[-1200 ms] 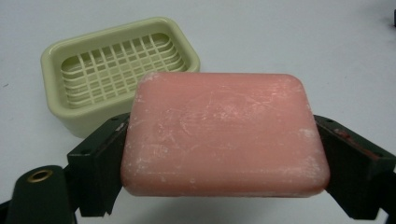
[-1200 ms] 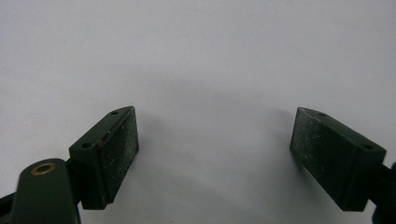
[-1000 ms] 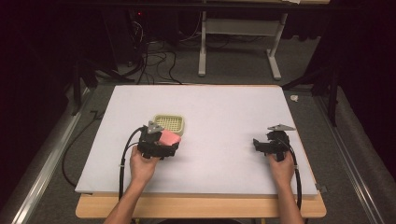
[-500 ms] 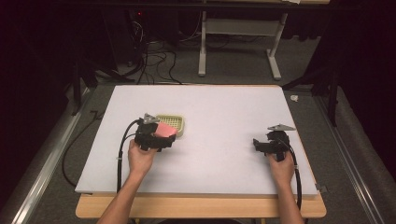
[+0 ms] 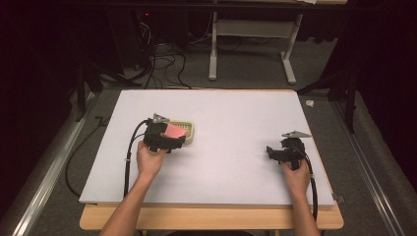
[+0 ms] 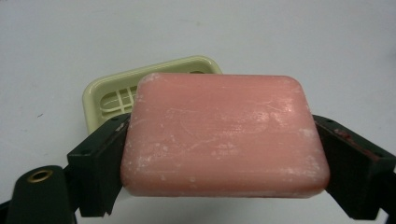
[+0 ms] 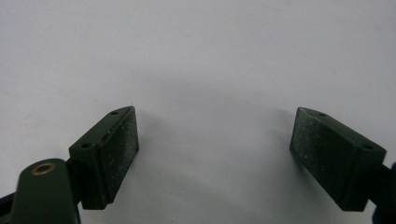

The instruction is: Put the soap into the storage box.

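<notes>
While the left hand [image 5: 150,160] had sat lower on the table a second before, it had since pushed forward, so that the left gripper [image 5: 173,139] carried the soap [image 5: 173,132] up over the near edge of the dish [image 5: 189,129]. That shift suggested a placing step: the pink bar was being brought to the pale green dish and looked close to being set down, though it had not yet been let go. From the left gripper view the jaws pinched the soap [image 6: 224,135] by its two short ends, holding it level and apparently clear of the table, with the dish [image 6: 105,95] just behind and to the left of it.

Much of the dish was covered by the bar, so only its left end and part of its grid floor showed; whether the soap touched the rim could not be told. The bar's underside was hidden.

Farther right, the right gripper [image 5: 276,153] had kept its place near the table's right edge, well apart from the dish. Its jaws stood spread over bare white board [image 7: 210,60], holding nothing
</notes>
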`<state>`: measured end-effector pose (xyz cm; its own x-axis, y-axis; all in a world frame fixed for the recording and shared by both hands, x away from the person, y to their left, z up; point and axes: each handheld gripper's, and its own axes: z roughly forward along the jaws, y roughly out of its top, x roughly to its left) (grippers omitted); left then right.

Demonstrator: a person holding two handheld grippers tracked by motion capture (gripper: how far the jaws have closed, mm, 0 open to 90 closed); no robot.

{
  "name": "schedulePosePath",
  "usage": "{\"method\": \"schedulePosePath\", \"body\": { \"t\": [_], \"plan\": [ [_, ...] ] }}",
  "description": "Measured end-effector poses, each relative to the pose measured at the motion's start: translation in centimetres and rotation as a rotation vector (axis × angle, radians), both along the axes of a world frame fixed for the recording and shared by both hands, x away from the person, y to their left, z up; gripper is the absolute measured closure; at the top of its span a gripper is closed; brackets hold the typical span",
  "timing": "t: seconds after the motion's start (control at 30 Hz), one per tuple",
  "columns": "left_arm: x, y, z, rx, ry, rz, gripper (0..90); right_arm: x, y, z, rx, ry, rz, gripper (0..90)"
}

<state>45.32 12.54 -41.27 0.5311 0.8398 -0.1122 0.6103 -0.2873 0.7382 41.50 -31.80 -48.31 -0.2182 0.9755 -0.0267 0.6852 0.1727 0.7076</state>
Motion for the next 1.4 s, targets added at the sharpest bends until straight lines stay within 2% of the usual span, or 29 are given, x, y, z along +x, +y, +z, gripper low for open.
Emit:
{"method": "schedulePosePath", "body": {
  "t": [0.37, 0.6, 0.67, 1.03, 1.27, 1.4],
  "plan": [
    [1.3, 0.4, -0.9, 0.023, 0.026, 0.038, 13.8, 0.0, 0.0, 0.0, 0.0, 0.0, 0.0, 15.9],
    [2.3, -0.4, -1.0, 0.063, 0.017, 0.041, 13.8, 0.0, 0.0, 0.0, -0.001, -0.001, 0.001, 16.0],
    [2.4, -0.4, -1.0, 0.058, 0.014, 0.04, 13.8, 0.0, 0.0, 0.0, 0.0, 0.0, 0.0, 16.0],
    [4.5, -1.8, -2.1, 0.064, 0.045, 0.069, 13.8, 0.0, 0.0, 0.0, 0.001, 0.001, -0.001, 16.0],
    [5.2, -1.9, -3.3, 0.097, 0.072, 0.098, 13.8, 0.0, 0.0, 0.0, 0.002, 0.001, -0.001, 16.0],
    [5.4, -2.1, -3.6, 0.097, 0.075, 0.104, 13.8, 0.0, 0.0, 0.0, 0.001, 0.001, -0.001, 15.9]
  ]
}}
